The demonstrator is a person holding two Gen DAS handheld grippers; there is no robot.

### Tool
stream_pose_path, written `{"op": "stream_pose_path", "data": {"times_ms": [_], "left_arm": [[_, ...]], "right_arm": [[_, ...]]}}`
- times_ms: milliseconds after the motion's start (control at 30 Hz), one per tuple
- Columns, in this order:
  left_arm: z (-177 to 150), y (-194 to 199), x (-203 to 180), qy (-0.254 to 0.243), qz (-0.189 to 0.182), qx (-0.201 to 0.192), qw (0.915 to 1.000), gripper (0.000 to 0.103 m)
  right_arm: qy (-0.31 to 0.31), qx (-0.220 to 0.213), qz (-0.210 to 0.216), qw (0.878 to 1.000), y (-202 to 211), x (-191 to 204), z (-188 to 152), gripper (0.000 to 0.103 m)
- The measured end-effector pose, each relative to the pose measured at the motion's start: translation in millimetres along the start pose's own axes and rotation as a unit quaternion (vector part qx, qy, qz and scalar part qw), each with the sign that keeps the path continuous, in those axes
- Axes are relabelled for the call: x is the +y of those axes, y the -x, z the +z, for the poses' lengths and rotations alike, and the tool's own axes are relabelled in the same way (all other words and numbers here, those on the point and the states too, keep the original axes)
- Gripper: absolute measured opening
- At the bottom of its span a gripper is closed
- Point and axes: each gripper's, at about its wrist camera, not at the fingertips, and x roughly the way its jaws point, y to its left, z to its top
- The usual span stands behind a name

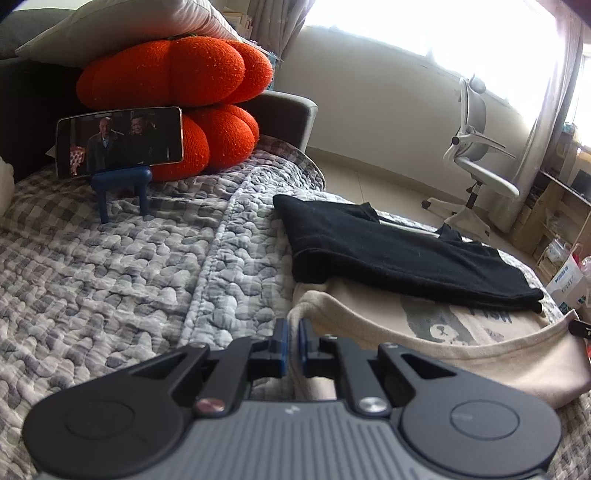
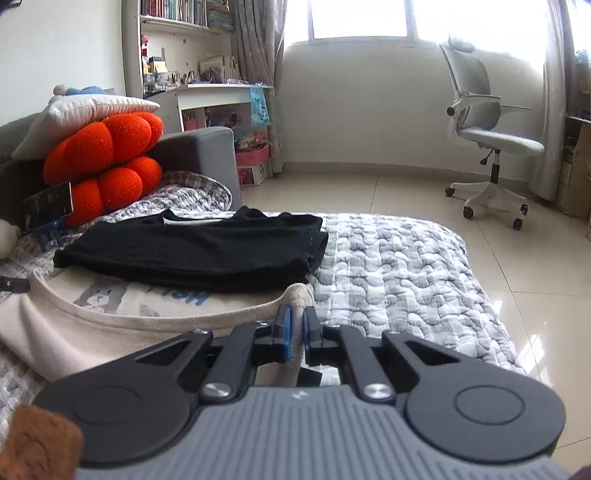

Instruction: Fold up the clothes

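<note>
cream t-shirt (image 1: pixel 480 354) lies just in front of the folded black shirt (image 1: pixel 388 251), both grippers (image 1: pixel 293 334) (image 2: pixel 297 325) pinching its near corners.

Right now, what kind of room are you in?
Most likely a bedroom, or a study with a bed: there's a quilted bed cover, a desk under bookshelves, and an office chair.

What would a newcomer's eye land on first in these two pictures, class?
Probably the two stacked bright orange pumpkin-shaped cushions at the head of the bed, with a phone playing video propped before them. Next, the folded black garment lying on the cream printed shirt, whose near edge both grippers pinch.
</note>
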Motion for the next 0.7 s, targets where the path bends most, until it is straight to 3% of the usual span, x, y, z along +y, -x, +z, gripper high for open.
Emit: {"op": "stream_pose_path", "data": {"times_ms": [167,300,333,367,400,433,500,600,700], "left_arm": [[-3.5,-11.3,-3.5,-0.01,0.01,0.01,0.9999,0.007],[-7.7,-10.0,0.2,-0.008,0.004,0.016,0.9998,0.013],[-8.0,-8.0,0.8,-0.01,0.002,0.018,0.9998,0.022],[-8.2,-4.5,2.3,-0.012,0.006,0.019,0.9997,0.03],[-8.2,0.1,4.7,-0.012,0.013,0.019,0.9997,0.048],[-8.7,5.9,8.0,-0.011,0.019,0.018,0.9996,0.054],[-11.6,19.7,16.8,0.004,0.019,0.016,0.9997,0.054],[-20.0,38.8,25.8,0.028,0.01,0.024,0.9993,0.054],[-30.6,52.6,28.9,0.054,-0.01,0.037,0.9978,0.054]], "right_arm": [[-0.009,0.026,-0.02,0.999,-16.6,-1.9,-5.6,0.007],[-0.018,0.042,-0.025,0.999,-25.0,-2.2,-12.6,0.01],[-0.015,0.04,-0.024,0.999,-23.4,-1.1,-12.6,0.01],[-0.013,0.037,-0.019,0.999,-20.0,-0.6,-12.2,0.016],[-0.016,0.035,-0.017,0.999,-16.1,-1.5,-11.3,0.023],[-0.023,0.032,-0.017,0.999,-11.2,-3.7,-9.9,0.027],[-0.039,0.028,-0.015,0.999,0.1,-9.8,-8.2,0.04],[-0.067,0.026,-0.005,0.997,19.1,-20.4,-10.7,0.04],[-0.133,0.047,0.049,0.989,33.1,-36.8,-21.4,0.04]]}}
